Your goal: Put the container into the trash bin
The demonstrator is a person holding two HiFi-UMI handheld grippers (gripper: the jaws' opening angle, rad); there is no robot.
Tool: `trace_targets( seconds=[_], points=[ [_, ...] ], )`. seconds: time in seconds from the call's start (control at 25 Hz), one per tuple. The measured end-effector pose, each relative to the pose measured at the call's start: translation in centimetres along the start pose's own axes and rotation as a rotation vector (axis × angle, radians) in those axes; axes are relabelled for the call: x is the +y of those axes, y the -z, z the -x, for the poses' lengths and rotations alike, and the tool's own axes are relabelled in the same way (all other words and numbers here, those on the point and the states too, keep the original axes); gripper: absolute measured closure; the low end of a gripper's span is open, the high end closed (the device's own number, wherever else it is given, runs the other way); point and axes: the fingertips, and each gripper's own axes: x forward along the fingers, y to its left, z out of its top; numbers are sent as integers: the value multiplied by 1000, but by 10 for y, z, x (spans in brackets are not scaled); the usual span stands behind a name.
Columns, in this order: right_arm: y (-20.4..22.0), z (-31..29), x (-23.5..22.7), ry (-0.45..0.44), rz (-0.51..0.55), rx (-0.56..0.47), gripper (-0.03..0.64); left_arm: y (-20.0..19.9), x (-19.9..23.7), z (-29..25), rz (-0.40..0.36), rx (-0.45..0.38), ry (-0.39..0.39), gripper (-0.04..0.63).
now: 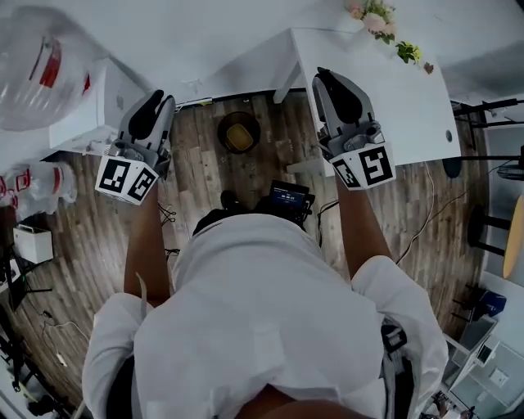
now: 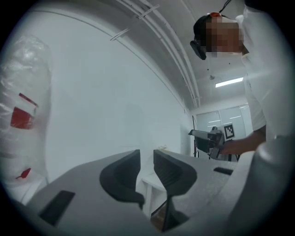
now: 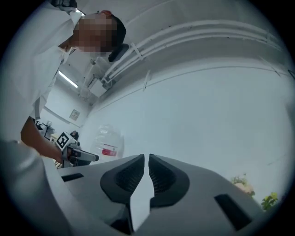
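Note:
On the wooden floor below, a dark round bin (image 1: 238, 132) stands by the white table, with something yellow inside it. Both grippers are held up high and roughly level, far above the bin. My left gripper (image 1: 160, 100) (image 2: 146, 160) is open with a clear gap between its jaws and nothing in it; it faces a white wall. My right gripper (image 1: 326, 78) (image 3: 146, 162) is shut, its jaws almost touching, with nothing between them. It also faces the white wall.
A large clear water bottle (image 1: 33, 69) (image 2: 20, 115) (image 3: 108, 144) with a red label stands at the left on a white cabinet (image 1: 92, 110). A white table (image 1: 393, 98) with flowers (image 1: 375, 16) is at the right. Cables lie on the floor.

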Motion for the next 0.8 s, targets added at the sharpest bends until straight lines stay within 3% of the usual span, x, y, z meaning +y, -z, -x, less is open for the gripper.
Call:
trace_targets(
  seconds=[0.32,0.56,0.8],
  points=[
    [-7,104,-8,119,-92,-21,565,-26,-77,30,-40,-27,-27,500],
    [-4,197,-5,163,-126,12,565,-9,-166,50,-48,11,-41,501],
    [3,272,11,152,-176,34,565,16,-255,80,-67,54,-51,502]
  ],
)
